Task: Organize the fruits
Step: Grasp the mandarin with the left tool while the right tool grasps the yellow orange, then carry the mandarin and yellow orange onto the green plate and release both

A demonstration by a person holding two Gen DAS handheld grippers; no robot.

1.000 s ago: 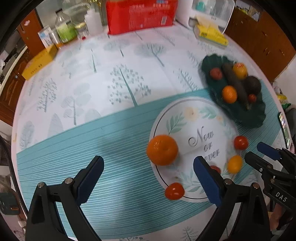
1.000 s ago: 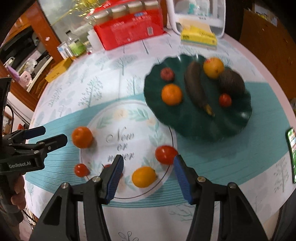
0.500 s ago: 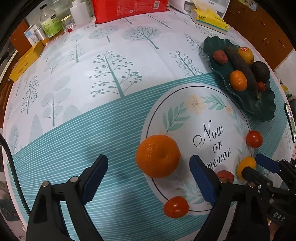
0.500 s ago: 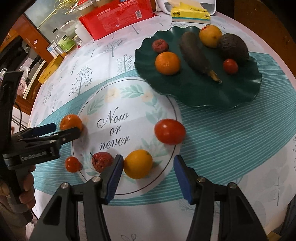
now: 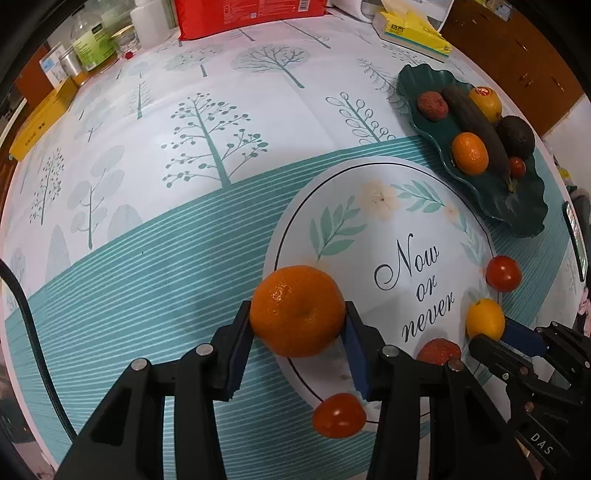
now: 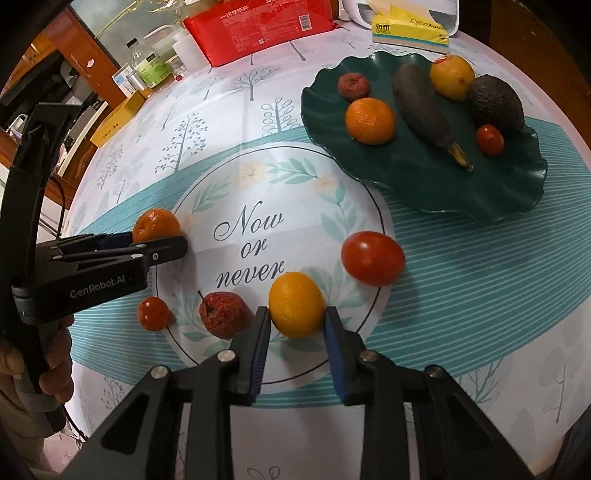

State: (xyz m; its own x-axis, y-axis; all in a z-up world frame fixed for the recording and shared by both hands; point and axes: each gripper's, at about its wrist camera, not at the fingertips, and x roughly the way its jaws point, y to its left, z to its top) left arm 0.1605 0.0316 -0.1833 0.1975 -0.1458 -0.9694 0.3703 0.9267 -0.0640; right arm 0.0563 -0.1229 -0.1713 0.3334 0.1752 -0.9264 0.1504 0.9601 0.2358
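Note:
My left gripper (image 5: 299, 325) is shut on an orange mandarin (image 5: 298, 311) at the left rim of the printed circle; it also shows in the right wrist view (image 6: 155, 226). My right gripper (image 6: 297, 321) is shut on a yellow-orange fruit (image 6: 296, 304), seen too in the left wrist view (image 5: 484, 318). Both fruits rest on the table. Loose on the cloth are a large tomato (image 6: 372, 257), a small tomato (image 6: 153, 314) and a wrinkled red fruit (image 6: 223, 314). The dark green plate (image 6: 436, 184) at the right back holds several fruits.
A red package (image 6: 266, 27), bottles (image 6: 149, 66), a yellow box (image 6: 114, 123) and a tissue box (image 6: 410, 29) stand along the table's far edge. A phone (image 5: 574, 236) lies at the right edge, beyond the plate.
Both grippers moved forward and down and closed: the left on the mandarin, the right on the yellow-orange fruit. The other fruits have not moved.

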